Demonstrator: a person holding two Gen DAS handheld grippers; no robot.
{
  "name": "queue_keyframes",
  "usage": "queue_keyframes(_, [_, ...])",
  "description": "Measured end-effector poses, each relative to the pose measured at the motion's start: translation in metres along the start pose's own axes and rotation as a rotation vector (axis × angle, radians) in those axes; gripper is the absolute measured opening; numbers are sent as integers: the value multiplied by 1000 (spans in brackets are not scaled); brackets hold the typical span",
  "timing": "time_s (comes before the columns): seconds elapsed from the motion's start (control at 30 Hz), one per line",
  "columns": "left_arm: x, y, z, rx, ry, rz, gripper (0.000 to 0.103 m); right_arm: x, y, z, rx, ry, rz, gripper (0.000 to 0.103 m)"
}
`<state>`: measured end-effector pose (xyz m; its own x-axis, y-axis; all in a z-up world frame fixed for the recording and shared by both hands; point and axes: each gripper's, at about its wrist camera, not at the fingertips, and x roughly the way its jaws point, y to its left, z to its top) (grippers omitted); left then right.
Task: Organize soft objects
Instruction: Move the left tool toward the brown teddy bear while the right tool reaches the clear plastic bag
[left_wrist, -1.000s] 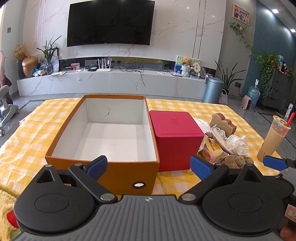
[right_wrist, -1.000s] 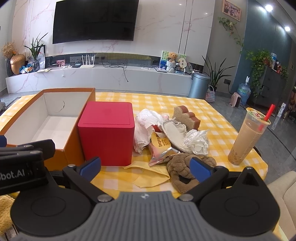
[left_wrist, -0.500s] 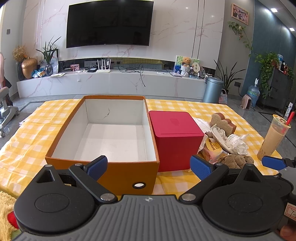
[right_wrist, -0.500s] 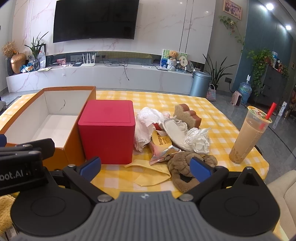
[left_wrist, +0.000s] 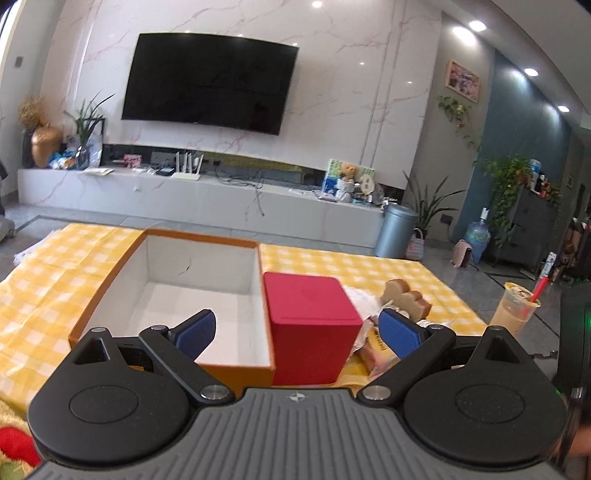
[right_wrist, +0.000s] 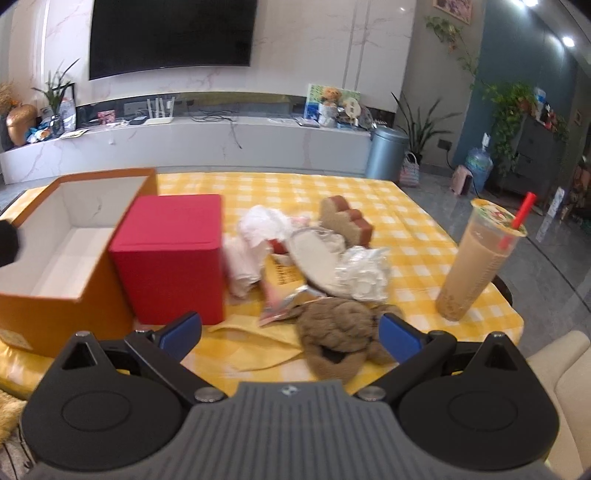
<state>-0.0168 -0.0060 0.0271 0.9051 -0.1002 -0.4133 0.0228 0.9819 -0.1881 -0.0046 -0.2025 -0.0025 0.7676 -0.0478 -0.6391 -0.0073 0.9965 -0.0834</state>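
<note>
An orange open box (left_wrist: 173, 363) (right_wrist: 59, 317) with a white inside stands at the left of the yellow checked table. A closed red box (left_wrist: 310, 328) (right_wrist: 173, 254) stands against its right side. Right of that lies a pile of soft things: a brown plush slipper (right_wrist: 340, 332), white crumpled cloth (right_wrist: 255, 243), a white slipper (right_wrist: 314, 258), a toast-shaped sponge (right_wrist: 345, 218) (left_wrist: 406, 299) and a snack packet (right_wrist: 280, 284). My left gripper (left_wrist: 297, 332) is open above the boxes' near edge. Open too, my right gripper (right_wrist: 290, 332) hangs just over the brown slipper, holding nothing.
A tall plastic cup of milk tea (right_wrist: 476, 262) (left_wrist: 515, 310) with a red straw stands near the table's right edge. A yellow cloth (right_wrist: 255, 343) lies by the brown slipper. Beyond the table are a TV bench (left_wrist: 199, 195) and a grey bin (left_wrist: 397, 230).
Both grippers have risen and moved forward over the table. The left one now looks down into the orange box; the right one has closed in on the brown slipper. Nothing was picked up.
</note>
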Motion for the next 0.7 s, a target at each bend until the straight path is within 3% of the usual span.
queue_keyframes(0.3, [25,-32,0,81,34,-47,103,41,-89,41,263,125,176,100])
queue_keyframes(0.4, [37,-49,-4,106,59,-70,103,53,-108,61,291,101,189,100])
queue_keyframes(0.5, [54,-61,-10,124,85,-89,103,72,-119,78,248,173,236,100])
queue_keyframes(0.57, [65,-70,-18,129,104,-89,103,85,-125,85,247,210,191,100])
queue_keyframes(0.63, [74,-75,-25,129,130,-94,103,97,-131,84,272,192,155,100])
queue_keyframes(0.7, [84,-83,-34,145,153,-117,103,115,-137,75,316,206,193,100])
